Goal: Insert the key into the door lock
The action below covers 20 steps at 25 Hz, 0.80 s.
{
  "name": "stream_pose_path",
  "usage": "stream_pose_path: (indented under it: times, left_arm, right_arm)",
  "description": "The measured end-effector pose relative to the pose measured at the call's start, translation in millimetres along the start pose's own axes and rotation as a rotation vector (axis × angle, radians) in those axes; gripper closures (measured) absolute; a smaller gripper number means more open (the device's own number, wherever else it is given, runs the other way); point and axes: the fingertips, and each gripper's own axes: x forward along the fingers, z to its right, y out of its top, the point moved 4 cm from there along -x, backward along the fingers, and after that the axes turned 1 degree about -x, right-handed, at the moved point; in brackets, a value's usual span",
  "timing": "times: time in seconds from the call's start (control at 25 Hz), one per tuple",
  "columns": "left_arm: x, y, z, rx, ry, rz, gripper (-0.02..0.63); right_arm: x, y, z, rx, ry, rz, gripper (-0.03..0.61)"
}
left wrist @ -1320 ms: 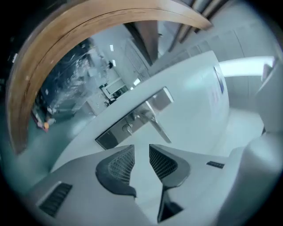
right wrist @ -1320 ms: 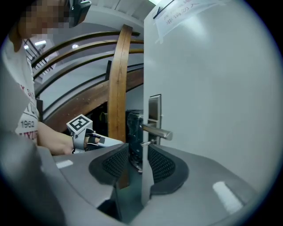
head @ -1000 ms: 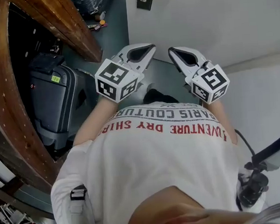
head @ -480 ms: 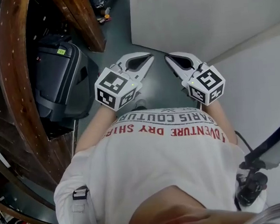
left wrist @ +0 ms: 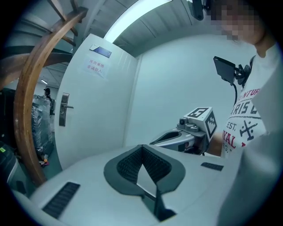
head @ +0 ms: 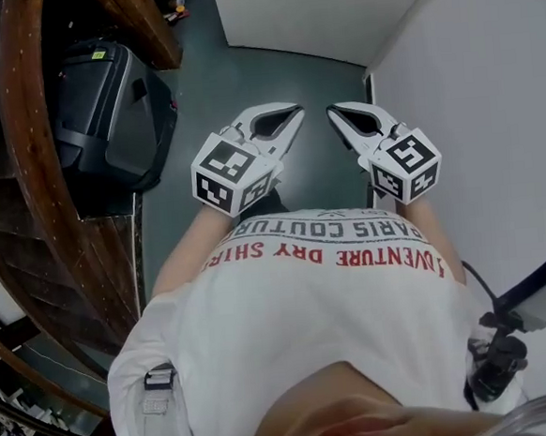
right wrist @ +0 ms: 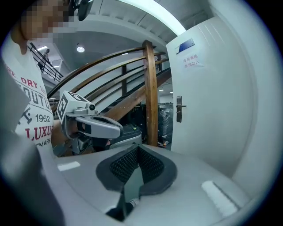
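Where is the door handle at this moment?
The door handle is absent from the head view. The left gripper view shows it at the left, on the white door, beside the curved wooden railing.

Pretty clearly a hallway or stairwell lobby, used partly for storage. A curved wooden stair [head: 30, 184] is seen left of a white door [left wrist: 95, 119]. A suitcase [head: 104, 103] is parked left of the door too, and a notice [left wrist: 96, 68] is taped on the door.
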Motion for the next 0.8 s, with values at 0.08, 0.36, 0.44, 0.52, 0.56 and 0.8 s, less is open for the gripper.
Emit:
stream_pose_path:
  times: [0.08, 0.36, 0.44, 0.52, 0.56, 0.8]
  left_arm:
    - [-12, 0, 22, 0.008, 0.000, -0.001, 0.612]
    - [-39, -3, 3, -0.041, 0.073, -0.023, 0.612]
    - [-49, 1, 18, -0.016, 0.084, -0.004, 0.613]
    - [-55, 7, 31, 0.021, 0.096, 0.019, 0.612]
    - [-55, 9, 28, 0.029, 0.108, 0.025, 0.612]
    - [-46, 15, -35, -0.011, 0.153, 0.031, 0.612]
  right_arm:
    - [-15, 0, -16, -0.008, 0.005, 0.016, 0.577]
    - [15, 17, -34, -0.010, 0.073, 0.025, 0.577]
    - [0, 19, -46, -0.036, 0.067, 0.047, 0.577]
    - [-12, 23, -52, -0.064, 0.063, 0.075, 0.577]
    - [-10, 25, -51, -0.072, 0.069, 0.081, 0.577]
    - [48, 45, -24, -0.096, 0.123, 0.051, 0.577]
